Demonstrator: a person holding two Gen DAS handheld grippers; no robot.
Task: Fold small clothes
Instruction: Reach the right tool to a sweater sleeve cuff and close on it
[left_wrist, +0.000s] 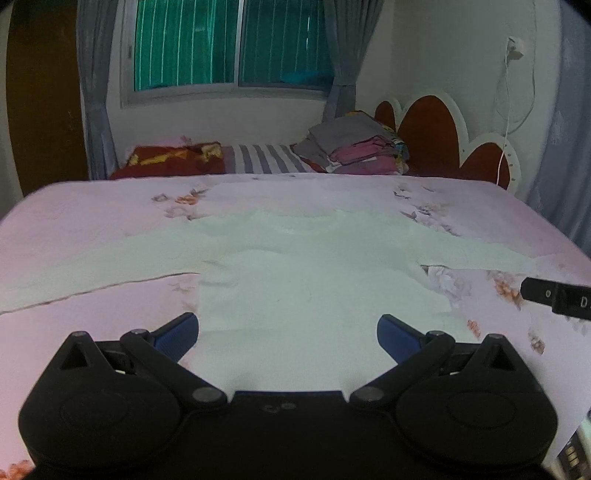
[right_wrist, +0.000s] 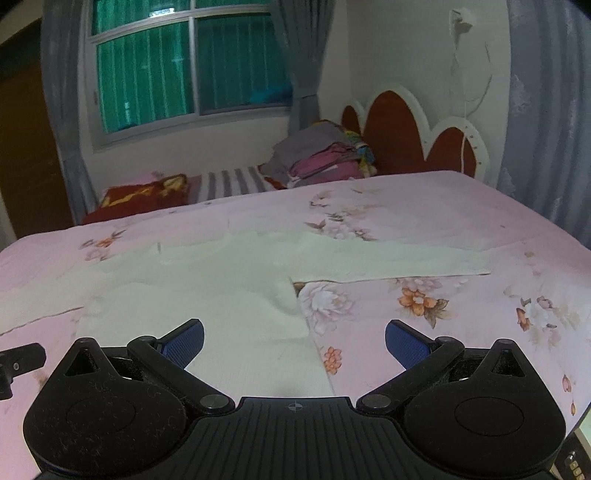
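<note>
White long-sleeved shirt (left_wrist: 295, 280) spread flat, sleeves out to both sides, on a pink floral bedsheet (left_wrist: 92, 221). Left gripper (left_wrist: 288, 334) poised over the shirt's lower hem, blue fingers wide apart, holding nothing. Right gripper (right_wrist: 294, 341) likewise spread and empty, straddling the shirt's right lower edge. Folded clothes stack (right_wrist: 321, 157) beside a red headboard (right_wrist: 399, 129).

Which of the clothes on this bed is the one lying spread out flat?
The white long-sleeved shirt, spread flat on the pink sheet before both open grippers. The grey and pink clothes sit stacked by the headboard.
</note>
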